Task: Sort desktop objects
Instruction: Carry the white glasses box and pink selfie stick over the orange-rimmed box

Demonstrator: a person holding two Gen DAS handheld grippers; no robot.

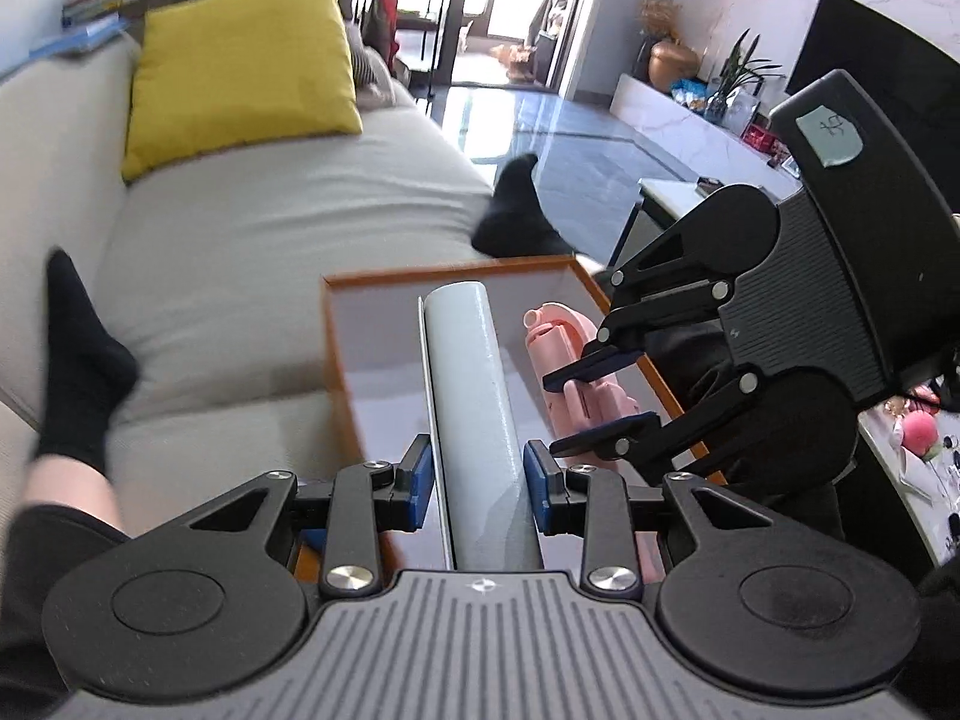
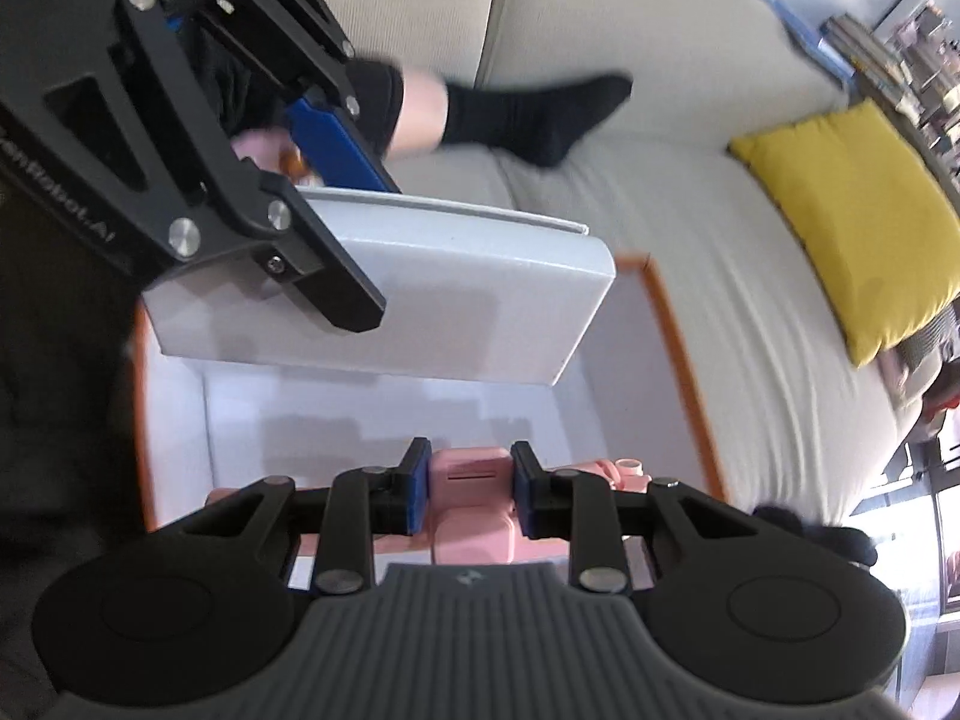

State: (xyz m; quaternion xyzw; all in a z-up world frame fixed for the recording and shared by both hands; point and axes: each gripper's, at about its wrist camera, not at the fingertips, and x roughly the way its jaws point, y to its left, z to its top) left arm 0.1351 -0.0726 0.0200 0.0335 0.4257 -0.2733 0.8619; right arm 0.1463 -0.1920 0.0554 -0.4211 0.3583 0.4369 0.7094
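My left gripper [image 1: 478,483] is shut on a white flat case [image 1: 471,384], held on edge over an orange-rimmed white box [image 1: 336,348] on the sofa. My right gripper [image 2: 471,495] is shut on a pink stapler-like object [image 2: 474,501] inside the same box [image 2: 678,360]. In the left wrist view the right gripper [image 1: 594,399] grips the pink object [image 1: 564,336] at the box's right side. In the right wrist view the left gripper [image 2: 354,234] holds the white case [image 2: 480,306] above the box.
A beige sofa [image 1: 270,228] carries a yellow cushion [image 1: 240,66]. The person's legs in black socks [image 1: 78,360] lie on the sofa either side of the box. A white table [image 1: 912,468] with small items stands at the right. A TV [image 1: 888,72] stands beyond.
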